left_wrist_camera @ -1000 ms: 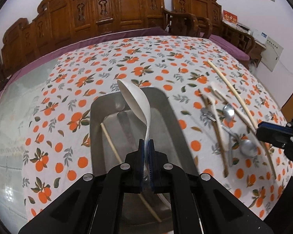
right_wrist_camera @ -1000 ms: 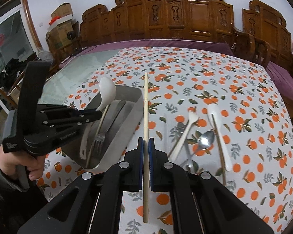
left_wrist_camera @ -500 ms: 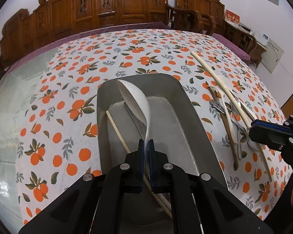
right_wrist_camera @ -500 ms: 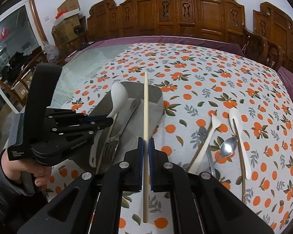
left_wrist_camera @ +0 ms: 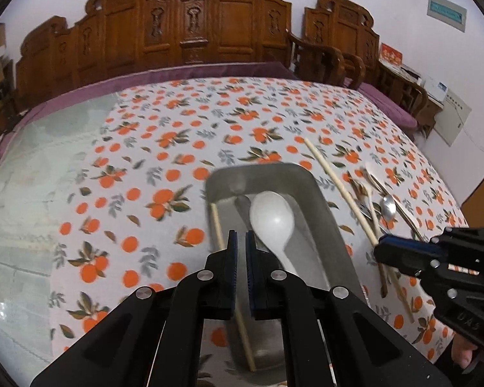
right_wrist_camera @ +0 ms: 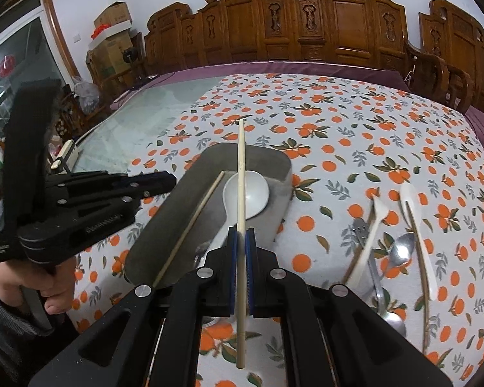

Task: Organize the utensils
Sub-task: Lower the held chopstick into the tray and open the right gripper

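A grey metal tray (left_wrist_camera: pixel 326 206) (right_wrist_camera: pixel 261 158) lies on the orange-print tablecloth. In it lie a white ladle (left_wrist_camera: pixel 272 219) (right_wrist_camera: pixel 251 195) and one wooden chopstick (left_wrist_camera: pixel 217 222) (right_wrist_camera: pixel 193 219). My left gripper (left_wrist_camera: pixel 241 237) is empty, its jaws a narrow gap apart, just left of the ladle; it also shows in the right wrist view (right_wrist_camera: pixel 164 179). My right gripper (right_wrist_camera: pixel 241 235) is shut on a second wooden chopstick (right_wrist_camera: pixel 241 174) and holds it over the tray, pointing away; it also shows in the left wrist view (left_wrist_camera: pixel 384 248).
Loose utensils lie right of the tray: white plastic spoons (right_wrist_camera: pixel 416 225), a metal spoon (right_wrist_camera: pixel 400 251) and a dark wooden chopstick (right_wrist_camera: pixel 424 274). Carved wooden chairs (right_wrist_camera: pixel 338 22) stand behind the table. Bare glass tabletop (right_wrist_camera: pixel 135 122) is at the left.
My left gripper let go of the white ladle, which now lies in the tray, and moved left. My right gripper carried its chopstick left over the tray.
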`<state>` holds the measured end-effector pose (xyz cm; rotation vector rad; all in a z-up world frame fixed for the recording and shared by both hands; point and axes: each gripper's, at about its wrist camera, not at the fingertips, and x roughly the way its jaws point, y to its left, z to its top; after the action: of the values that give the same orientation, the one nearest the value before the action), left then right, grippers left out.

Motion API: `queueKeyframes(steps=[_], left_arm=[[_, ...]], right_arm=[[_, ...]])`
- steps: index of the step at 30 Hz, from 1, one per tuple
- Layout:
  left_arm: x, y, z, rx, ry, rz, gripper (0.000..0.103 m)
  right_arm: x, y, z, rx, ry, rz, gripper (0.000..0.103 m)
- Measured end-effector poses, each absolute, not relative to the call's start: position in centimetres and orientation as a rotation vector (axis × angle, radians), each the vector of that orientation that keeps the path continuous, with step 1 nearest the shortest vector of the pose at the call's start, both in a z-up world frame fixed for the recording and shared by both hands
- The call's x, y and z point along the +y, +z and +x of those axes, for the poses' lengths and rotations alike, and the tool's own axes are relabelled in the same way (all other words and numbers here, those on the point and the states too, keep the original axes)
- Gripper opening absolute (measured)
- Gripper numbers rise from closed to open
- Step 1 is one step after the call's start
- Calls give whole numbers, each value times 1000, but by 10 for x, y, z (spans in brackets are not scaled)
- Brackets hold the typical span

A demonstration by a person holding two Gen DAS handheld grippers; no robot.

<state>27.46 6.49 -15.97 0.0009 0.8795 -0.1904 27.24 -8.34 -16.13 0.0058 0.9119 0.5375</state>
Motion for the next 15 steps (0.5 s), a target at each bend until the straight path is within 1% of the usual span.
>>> queueKeyframes(steps=[15], left_arm=[[106, -142, 275, 834, -110, -42, 4]], right_arm=[[-46, -186, 302, 949, 497, 76, 6]])
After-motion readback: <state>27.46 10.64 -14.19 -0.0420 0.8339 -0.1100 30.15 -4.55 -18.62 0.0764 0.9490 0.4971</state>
